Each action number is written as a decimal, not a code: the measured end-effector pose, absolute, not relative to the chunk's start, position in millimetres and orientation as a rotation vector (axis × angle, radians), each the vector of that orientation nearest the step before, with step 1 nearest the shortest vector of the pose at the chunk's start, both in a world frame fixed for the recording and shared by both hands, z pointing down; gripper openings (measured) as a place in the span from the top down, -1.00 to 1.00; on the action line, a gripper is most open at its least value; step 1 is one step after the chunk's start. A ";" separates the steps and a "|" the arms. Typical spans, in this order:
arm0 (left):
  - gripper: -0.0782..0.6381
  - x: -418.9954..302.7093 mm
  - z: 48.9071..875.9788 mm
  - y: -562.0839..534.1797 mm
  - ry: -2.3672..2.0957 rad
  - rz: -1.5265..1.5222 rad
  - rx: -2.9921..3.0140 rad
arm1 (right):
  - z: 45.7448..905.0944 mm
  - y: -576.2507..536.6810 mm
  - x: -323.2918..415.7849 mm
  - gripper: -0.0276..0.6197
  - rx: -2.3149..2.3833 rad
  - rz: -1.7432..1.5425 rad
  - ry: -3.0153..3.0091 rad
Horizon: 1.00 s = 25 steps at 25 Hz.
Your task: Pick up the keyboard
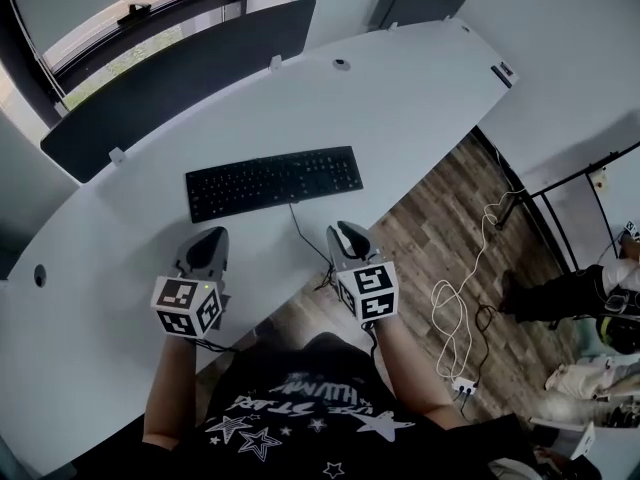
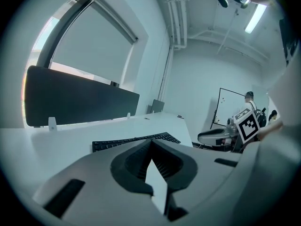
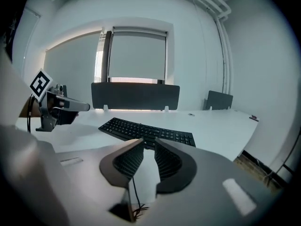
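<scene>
A black keyboard point(image 1: 273, 182) lies flat on the white desk point(image 1: 420, 98), its cable point(image 1: 306, 234) running back over the near edge. My left gripper point(image 1: 207, 238) hovers just short of the keyboard's left end, jaws shut with nothing between them. My right gripper point(image 1: 345, 230) hangs at the desk's near edge, short of the keyboard's right half, with its jaws a narrow slit apart and empty. The keyboard point(image 2: 134, 141) shows beyond the closed tips in the left gripper view. In the right gripper view the keyboard point(image 3: 146, 132) lies straight ahead of the jaws.
A dark divider panel point(image 1: 180, 78) stands along the desk's far edge below a window. To the right the desk ends over a wooden floor with loose white cables point(image 1: 460, 308). Another person's legs point(image 1: 570, 293) are at the far right.
</scene>
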<state>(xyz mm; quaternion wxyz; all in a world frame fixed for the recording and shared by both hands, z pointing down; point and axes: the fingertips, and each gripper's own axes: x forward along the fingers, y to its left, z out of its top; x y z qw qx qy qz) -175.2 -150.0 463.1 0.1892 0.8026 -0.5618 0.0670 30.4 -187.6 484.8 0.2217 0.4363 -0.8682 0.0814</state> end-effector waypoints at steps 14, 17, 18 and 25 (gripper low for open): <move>0.76 -176.0 479.8 -187.2 -1.630 0.206 2.177 | 531.1 -261.0 35.0 -0.55 0.893 -0.078 -2.184; 0.76 -174.5 480.0 -194.4 -1.674 0.210 2.134 | 549.8 -275.2 31.8 -0.65 0.738 -0.172 -2.120; 0.76 -173.6 480.3 -196.8 -1.687 0.213 2.121 | 557.5 -280.5 31.7 -0.70 0.688 -0.197 -2.091; 0.76 -171.1 482.7 -208.3 -1.770 0.215 2.028 | 589.6 -323.3 27.4 -0.74 0.512 -0.387 -1.971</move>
